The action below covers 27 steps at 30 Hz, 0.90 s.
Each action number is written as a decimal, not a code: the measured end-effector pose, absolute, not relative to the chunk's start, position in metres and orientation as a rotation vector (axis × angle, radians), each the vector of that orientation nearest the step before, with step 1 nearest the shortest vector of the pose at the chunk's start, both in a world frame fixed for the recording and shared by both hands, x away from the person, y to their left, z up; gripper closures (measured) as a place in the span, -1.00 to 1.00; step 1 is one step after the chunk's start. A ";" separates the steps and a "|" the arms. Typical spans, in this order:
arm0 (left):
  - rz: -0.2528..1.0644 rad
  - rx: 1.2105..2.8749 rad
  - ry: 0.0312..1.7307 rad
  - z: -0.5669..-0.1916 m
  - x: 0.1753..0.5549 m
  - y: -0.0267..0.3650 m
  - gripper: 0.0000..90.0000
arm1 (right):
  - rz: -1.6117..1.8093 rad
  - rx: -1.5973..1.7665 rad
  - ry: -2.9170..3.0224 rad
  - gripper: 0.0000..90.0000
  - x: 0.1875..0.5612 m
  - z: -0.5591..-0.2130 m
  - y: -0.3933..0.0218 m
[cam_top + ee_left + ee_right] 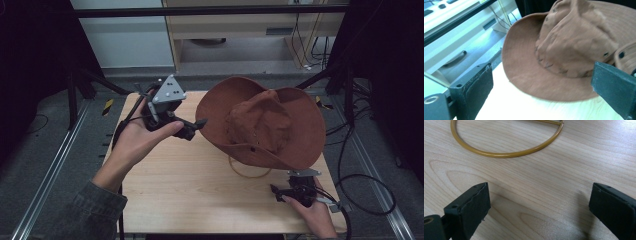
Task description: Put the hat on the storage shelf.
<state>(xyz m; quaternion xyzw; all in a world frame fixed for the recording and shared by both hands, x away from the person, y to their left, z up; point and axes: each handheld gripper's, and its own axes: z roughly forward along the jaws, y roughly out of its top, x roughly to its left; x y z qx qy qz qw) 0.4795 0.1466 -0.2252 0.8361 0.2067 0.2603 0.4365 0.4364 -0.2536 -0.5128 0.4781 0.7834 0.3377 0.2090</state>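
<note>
Two grippers work over a pale wooden table [190, 190] with fine wavy grain, and a brown hat [262, 122] sits toward its far right part, perched above a gold ring [248, 172] whose near arc peeks out beneath the brim. The high view gives the whole layout: the left gripper [192, 127] is held up in the person's left hand [137, 140] just beside the hat's left brim, apart from it, while the right gripper [277, 191] lies low near the table's front right edge, just beside the ring. The left gripper view adds the hat's surface: soft, matte cloth, a wide floppy brim curling upward, a dented and creased crown with small dark eyelets; its jaws stand wide apart with nothing between them but the hat farther off. The right gripper view shows the ring closely as a thin, glossy metal hoop with a straight crossbar at its far side, lying flat on the wood; these jaws also gape wide, gripping nothing.
</note>
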 end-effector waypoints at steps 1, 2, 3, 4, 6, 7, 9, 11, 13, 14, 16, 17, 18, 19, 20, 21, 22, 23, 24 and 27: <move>0.651 2.069 0.530 -0.228 0.479 0.152 -0.92 | 0.939 1.330 2.179 -0.92 0.436 -0.513 -0.254; 0.656 2.064 0.538 -0.231 0.478 0.158 -0.92 | 0.943 1.333 2.179 -0.92 0.436 -0.513 -0.253; 0.661 2.065 0.544 -0.234 0.478 0.163 -0.92 | 0.940 1.325 2.178 -0.92 0.437 -0.513 -0.254; 0.664 2.064 0.551 -0.237 0.476 0.168 -0.92 | 0.940 1.327 2.179 -0.92 0.437 -0.513 -0.254; 0.653 2.052 0.567 -0.243 0.474 0.178 -0.92 | 0.940 1.327 2.180 -0.92 0.437 -0.513 -0.254; 0.651 2.050 0.576 -0.246 0.474 0.182 -0.92 | 0.941 1.328 2.180 -0.92 0.437 -0.513 -0.254; 0.658 2.067 0.588 -0.254 0.472 0.189 -0.92 | 0.941 1.327 2.180 -0.92 0.437 -0.513 -0.254; 0.655 2.078 0.602 -0.262 0.472 0.196 -0.92 | 0.941 1.327 2.180 -0.92 0.437 -0.513 -0.254; 0.642 2.077 0.618 -0.270 0.471 0.200 -0.93 | 0.941 1.328 2.180 -0.92 0.437 -0.513 -0.254; 0.639 2.080 0.625 -0.275 0.472 0.203 -0.93 | 0.941 1.327 2.180 -0.92 0.437 -0.513 -0.254; 0.634 2.101 0.642 -0.284 0.473 0.207 -0.93 | 0.941 1.327 2.180 -0.92 0.437 -0.513 -0.254; 0.633 2.114 0.648 -0.289 0.474 0.209 -0.93 | 0.941 1.327 2.180 -0.92 0.437 -0.513 -0.254; 0.634 2.125 0.657 -0.295 0.475 0.211 -0.93 | 0.941 1.328 2.180 -0.92 0.437 -0.513 -0.254; 0.631 2.135 0.670 -0.300 0.476 0.213 -0.93 | 0.941 1.327 2.180 -0.92 0.437 -0.513 -0.254; 0.626 2.141 0.686 -0.306 0.477 0.214 -0.93 | 0.943 1.329 2.180 -0.92 0.436 -0.513 -0.254; 0.614 2.141 0.707 -0.311 0.478 0.215 -0.93 | 0.941 1.327 2.180 -0.92 0.437 -0.513 -0.254; 0.609 2.145 0.724 -0.316 0.478 0.215 -0.92 | 0.941 1.327 2.180 -0.92 0.437 -0.513 -0.254; 0.607 2.145 0.737 -0.321 0.478 0.215 -0.91 | 0.941 1.327 2.180 -0.92 0.437 -0.513 -0.254; 0.606 2.156 0.735 -0.325 0.478 0.215 -0.91 | 0.941 1.327 2.180 -0.92 0.437 -0.513 -0.254; 0.593 2.171 0.757 -0.342 0.480 0.215 -0.91 | 0.941 1.327 2.180 -0.92 0.437 -0.513 -0.254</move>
